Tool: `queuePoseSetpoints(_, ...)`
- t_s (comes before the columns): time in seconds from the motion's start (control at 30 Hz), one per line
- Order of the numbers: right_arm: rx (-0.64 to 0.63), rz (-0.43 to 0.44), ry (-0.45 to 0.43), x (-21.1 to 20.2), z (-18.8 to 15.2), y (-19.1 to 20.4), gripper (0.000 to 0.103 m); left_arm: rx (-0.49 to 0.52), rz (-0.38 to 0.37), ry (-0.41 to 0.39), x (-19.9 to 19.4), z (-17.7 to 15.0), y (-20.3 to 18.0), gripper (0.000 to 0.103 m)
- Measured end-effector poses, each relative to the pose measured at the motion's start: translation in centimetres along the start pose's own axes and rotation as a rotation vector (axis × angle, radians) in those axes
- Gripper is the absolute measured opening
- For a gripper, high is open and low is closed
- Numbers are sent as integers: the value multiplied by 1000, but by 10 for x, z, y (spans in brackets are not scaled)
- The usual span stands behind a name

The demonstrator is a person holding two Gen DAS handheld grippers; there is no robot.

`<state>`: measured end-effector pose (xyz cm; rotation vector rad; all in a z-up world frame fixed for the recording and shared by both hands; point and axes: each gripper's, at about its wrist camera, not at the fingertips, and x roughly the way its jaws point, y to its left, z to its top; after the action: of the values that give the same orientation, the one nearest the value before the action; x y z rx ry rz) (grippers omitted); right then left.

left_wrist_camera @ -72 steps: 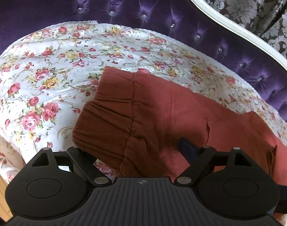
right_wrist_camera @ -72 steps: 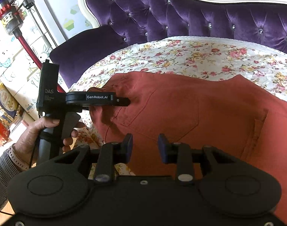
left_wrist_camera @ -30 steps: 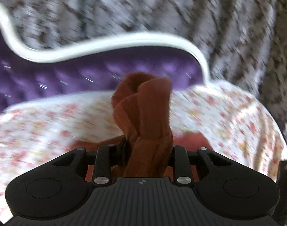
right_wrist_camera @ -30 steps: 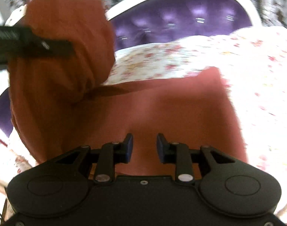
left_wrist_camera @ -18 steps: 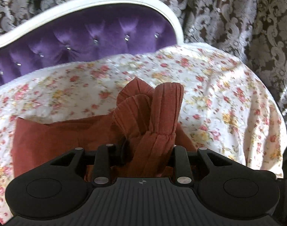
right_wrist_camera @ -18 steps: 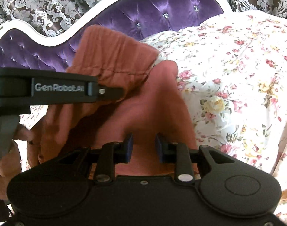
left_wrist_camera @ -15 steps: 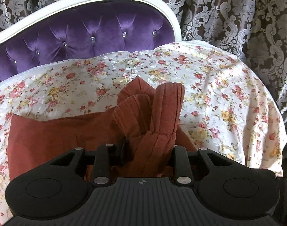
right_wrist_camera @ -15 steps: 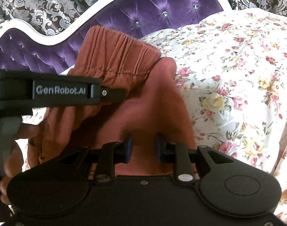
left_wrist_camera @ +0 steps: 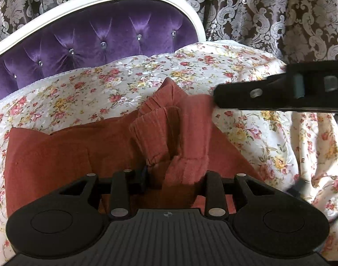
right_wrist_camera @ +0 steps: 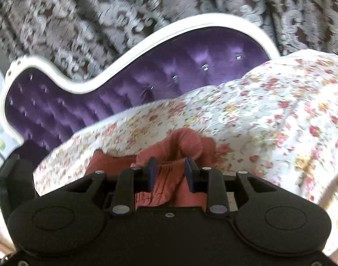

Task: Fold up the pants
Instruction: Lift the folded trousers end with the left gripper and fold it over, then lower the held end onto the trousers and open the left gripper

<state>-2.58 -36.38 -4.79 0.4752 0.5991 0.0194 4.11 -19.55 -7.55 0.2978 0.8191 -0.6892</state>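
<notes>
The rust-coloured pants (left_wrist_camera: 69, 150) lie folded over on the floral bedsheet (left_wrist_camera: 80, 88). Their ribbed cuffs (left_wrist_camera: 160, 133) rest bunched on top of the lower layer. My left gripper (left_wrist_camera: 176, 177) has the cuff bunch between its fingers; its jaws are opening and a dark gap shows beside the left pad (left_wrist_camera: 144, 175). One finger of my right gripper (left_wrist_camera: 268, 93) reaches in from the right, its tip at the pants' edge. In the blurred right wrist view the right gripper (right_wrist_camera: 170, 173) is opening above the pants (right_wrist_camera: 169, 146), gripping nothing.
A purple tufted headboard (left_wrist_camera: 102, 42) with a white frame stands behind the bed. A patterned brown curtain (left_wrist_camera: 257, 11) hangs beyond it. The sheet drops away at the bed's right edge (left_wrist_camera: 319, 155). The left gripper's black body (right_wrist_camera: 13, 177) shows at the right wrist view's left edge.
The left gripper sank and laid the cuff bunch onto the pants, and a gap has appeared at its left pad. The right gripper rose and drew back from the fold.
</notes>
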Motion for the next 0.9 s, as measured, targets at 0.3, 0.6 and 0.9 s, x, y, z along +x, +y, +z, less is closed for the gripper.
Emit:
queuePoseSetpoints(0.3, 49, -106, 65, 17, -15, -17, 35, 1, -25, -19, -7, -3, 5, 32)
queuePoseSetpoints(0.6, -25, -6, 85, 10, 1, 2, 40, 12, 3, -36, -5, -10, -3, 32)
queuePoseSetpoints(0.9, -78, -159, 231, 48, -29, -22, 26, 15, -30, -57, -24, -12, 3, 33)
